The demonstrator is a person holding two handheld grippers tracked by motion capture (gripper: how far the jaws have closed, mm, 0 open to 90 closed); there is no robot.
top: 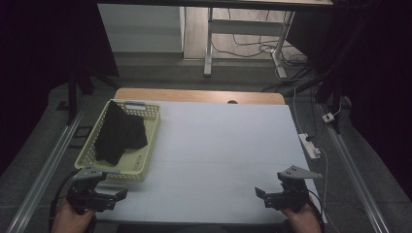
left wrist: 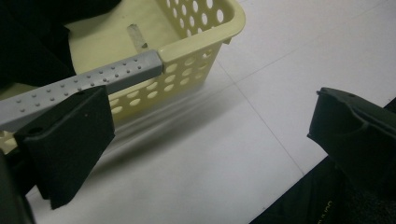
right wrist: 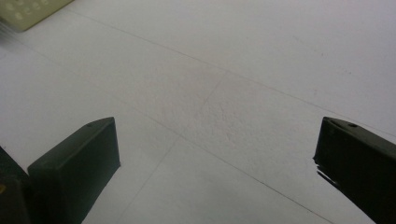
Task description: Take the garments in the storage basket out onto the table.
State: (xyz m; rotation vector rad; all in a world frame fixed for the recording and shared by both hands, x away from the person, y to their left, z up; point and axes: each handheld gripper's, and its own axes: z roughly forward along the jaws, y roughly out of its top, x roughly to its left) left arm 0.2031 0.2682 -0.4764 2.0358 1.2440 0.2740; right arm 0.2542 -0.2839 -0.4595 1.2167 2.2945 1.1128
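Pale-yellow plastic formed the perforated basket (top: 145, 160) at the table's (top: 223, 145) left side, and the high view alone showed black cloth (top: 119, 133) heaped inside it. Just below its near end the left gripper (top: 104, 196) hovered, jaws wide, nothing between them. From the left gripper view, the basket's grey handle (left wrist: 93, 79) lay close above one jaw. Well apart at the near right, the right gripper (top: 272, 194) stood equally wide over bare white tabletop.
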